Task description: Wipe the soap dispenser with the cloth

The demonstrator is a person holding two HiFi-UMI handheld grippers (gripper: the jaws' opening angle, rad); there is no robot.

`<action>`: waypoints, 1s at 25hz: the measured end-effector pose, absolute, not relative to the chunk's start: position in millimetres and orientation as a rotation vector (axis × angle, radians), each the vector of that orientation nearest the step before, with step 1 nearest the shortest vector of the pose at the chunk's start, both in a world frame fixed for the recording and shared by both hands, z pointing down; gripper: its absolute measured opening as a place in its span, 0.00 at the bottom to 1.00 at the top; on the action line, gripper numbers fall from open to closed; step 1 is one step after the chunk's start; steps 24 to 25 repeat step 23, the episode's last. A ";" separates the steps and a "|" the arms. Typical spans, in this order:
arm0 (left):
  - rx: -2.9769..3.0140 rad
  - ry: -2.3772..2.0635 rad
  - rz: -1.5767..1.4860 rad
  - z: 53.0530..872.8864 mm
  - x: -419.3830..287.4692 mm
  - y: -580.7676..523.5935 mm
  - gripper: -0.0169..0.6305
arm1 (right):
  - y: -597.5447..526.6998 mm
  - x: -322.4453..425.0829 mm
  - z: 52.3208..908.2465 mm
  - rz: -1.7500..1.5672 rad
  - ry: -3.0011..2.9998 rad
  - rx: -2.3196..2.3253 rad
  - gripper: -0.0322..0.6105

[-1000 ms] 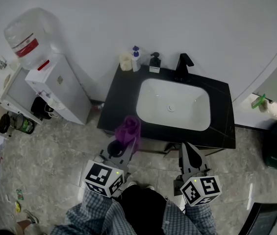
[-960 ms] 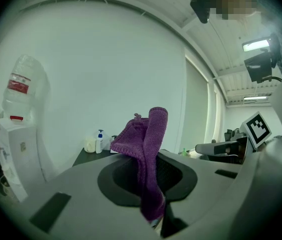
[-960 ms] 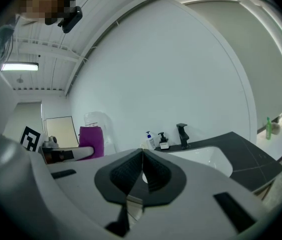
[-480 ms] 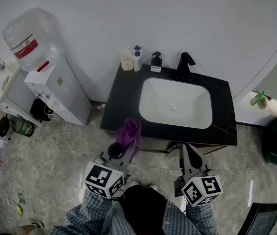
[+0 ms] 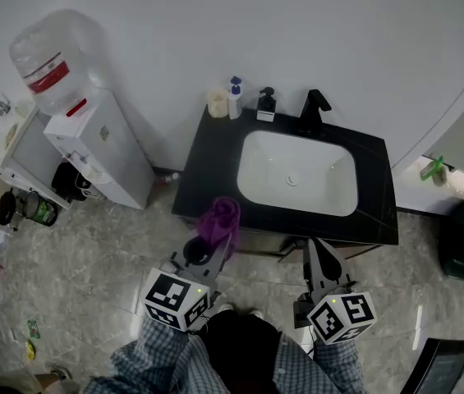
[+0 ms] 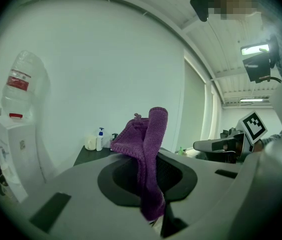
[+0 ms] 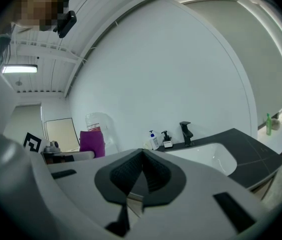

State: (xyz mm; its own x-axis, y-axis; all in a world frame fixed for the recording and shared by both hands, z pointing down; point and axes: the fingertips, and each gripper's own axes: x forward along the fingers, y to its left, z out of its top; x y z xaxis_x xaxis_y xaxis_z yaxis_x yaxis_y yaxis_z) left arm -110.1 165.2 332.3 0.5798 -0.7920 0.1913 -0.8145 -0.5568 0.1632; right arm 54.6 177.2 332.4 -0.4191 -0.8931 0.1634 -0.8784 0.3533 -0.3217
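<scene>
The purple cloth [image 5: 220, 218] is clamped between the closed jaws of the left gripper [image 5: 217, 243] and is held upright over the counter's [image 5: 207, 171] 7 o'clock corner. The right gripper [image 5: 315, 246] is held at the counter's 6 o'clock edge, its jaws pressed together on nothing. The dark soap dispenser [image 5: 266, 106] stands at the counter's 12 o'clock edge, well apart from the cloth, between a white pump bottle [image 5: 235, 98] at its 9 o'clock and the black faucet [image 5: 313, 110] at its 3 o'clock.
</scene>
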 end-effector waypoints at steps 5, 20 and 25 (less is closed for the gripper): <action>2.571 -1.340 0.145 333.0 -113.4 166.9 0.12 | 178.6 49.8 333.8 -0.584 2.555 -1.668 0.08; 2.565 -1.337 0.143 336.0 -110.4 170.5 0.12 | 182.6 50.4 335.9 -0.591 2.568 -1.664 0.08; 2.567 -1.334 0.142 334.9 -109.9 171.5 0.12 | 183.2 49.3 335.2 -0.589 2.574 -1.663 0.08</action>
